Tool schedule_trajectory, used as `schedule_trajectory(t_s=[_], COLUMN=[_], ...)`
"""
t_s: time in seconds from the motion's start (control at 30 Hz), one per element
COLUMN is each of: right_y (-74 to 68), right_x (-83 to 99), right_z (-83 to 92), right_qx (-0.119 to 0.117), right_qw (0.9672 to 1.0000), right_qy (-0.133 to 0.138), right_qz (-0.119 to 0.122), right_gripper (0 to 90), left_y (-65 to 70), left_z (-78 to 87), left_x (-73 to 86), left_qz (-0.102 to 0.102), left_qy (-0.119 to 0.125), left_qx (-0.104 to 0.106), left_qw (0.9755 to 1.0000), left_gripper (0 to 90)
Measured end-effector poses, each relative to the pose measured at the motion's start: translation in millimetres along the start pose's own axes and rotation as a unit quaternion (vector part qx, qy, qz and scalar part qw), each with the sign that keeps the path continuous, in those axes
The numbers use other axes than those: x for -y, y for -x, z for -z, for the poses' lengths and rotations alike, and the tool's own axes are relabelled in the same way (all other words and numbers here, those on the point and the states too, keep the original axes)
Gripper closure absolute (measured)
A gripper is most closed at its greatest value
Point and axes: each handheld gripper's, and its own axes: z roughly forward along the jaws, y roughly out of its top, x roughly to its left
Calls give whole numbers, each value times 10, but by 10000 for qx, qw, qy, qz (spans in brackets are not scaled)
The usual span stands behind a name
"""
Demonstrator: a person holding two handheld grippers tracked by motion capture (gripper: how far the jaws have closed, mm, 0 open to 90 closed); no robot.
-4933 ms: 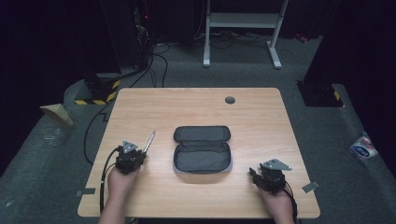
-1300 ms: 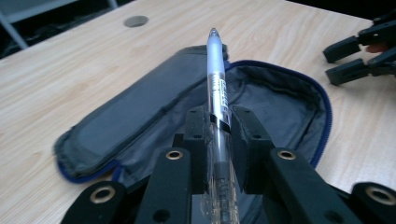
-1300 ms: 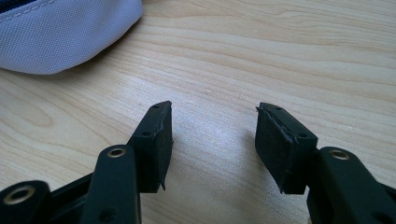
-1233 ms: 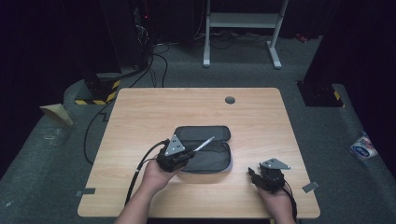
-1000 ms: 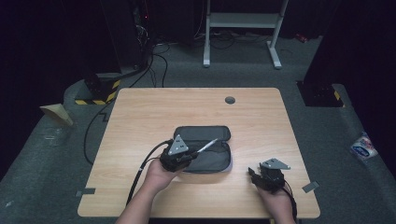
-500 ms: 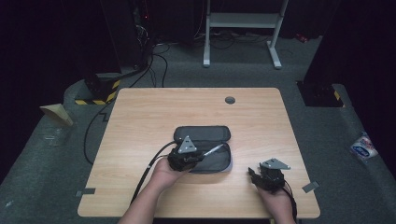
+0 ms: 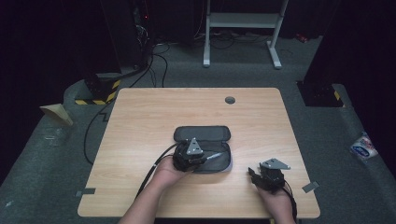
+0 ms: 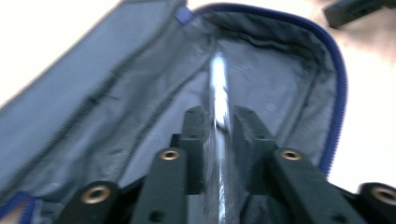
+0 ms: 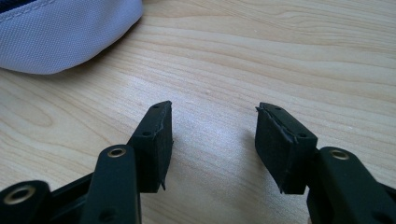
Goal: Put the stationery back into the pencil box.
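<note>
A grey zip case (image 7: 201, 134) with a blue zipper lies open at the middle of the table. My left gripper (image 7: 206, 157) reaches into its near half (image 8: 116, 107). A thin silver rod (image 8: 218, 79) runs between the pads and points into the case, its tip (image 7: 217, 155) toward the right. The jaws have just been opening, and a thin gap shows on each side of the rod. My right gripper (image 7: 252, 174) rests on the wood near the front right, open (image 9: 212, 116) and empty, with the case's edge (image 9: 60, 32) beyond it.
The wooden table (image 7: 140, 116) has a round cable grommet (image 7: 229, 100) near its far edge. Cables (image 7: 154, 56) and a white frame stand (image 7: 243, 21) are on the floor behind. A packet (image 7: 363, 147) lies on the floor at the right.
My left hand carried the silver rod from the table's left side to the open case and lowered it inside. The right hand stayed where it was.
</note>
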Motion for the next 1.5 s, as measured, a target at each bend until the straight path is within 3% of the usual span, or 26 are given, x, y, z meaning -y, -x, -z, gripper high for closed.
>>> schedule_trajectory(t_s=[0.1,0.53,0.93,1.03,1.37,1.5], right_y=[0,0,0,0,0,0], right_x=[0,0,0,0,0,0], right_z=[0,0,0,-1,0,0], right_qx=[-1,-3,0,2,-4,-3], right_qw=[10000,10000,10000,10000,10000,10000], right_qy=[1,0,1,5,-1,0], right_qz=[0,1,6,12,4,5], right_gripper=[461,460,461,461,460,460], left_y=[-48,-130,-234,-251,-418,-512], left_z=[48,133,245,279,523,648], left_x=[7,164,323,344,535,696], left_qz=[236,589,998,1021,1426,1702], left_qy=[163,234,416,425,546,596], left_qx=[-75,-302,-554,-664,-999,-1155], left_qw=[9996,9975,9926,9917,9832,9768], left_gripper=[682,648,550,497,394,338])
